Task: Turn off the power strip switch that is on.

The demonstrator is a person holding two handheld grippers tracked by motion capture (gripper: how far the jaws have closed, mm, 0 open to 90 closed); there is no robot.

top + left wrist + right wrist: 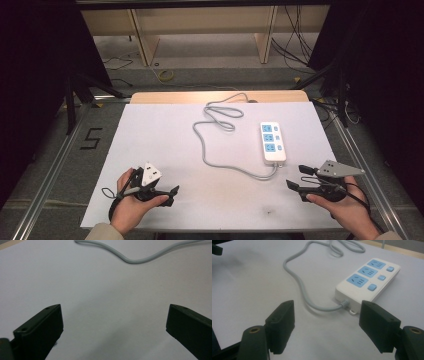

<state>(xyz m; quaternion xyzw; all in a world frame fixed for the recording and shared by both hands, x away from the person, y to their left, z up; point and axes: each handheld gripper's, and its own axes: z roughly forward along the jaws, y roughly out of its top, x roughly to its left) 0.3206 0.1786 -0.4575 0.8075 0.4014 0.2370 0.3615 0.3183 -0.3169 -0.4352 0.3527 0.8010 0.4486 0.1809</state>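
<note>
i see a white power strip [368,281] with three blue sockets lying flat on the tabletop [150,135], its grey cord [210,150] looping away; right tool [327,322] and left tool [115,327] gape wide, empty.

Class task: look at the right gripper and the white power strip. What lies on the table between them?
Between the right gripper and the power strip, the right gripper view shows bare white table crossed only by the strip's own grey cable.

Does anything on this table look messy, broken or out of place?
Nothing looks broken or spilled. The white power strip lies flat, nothing plugged into it. Its grey cord wanders in loose loops across the white table rather than lying coiled.
</note>
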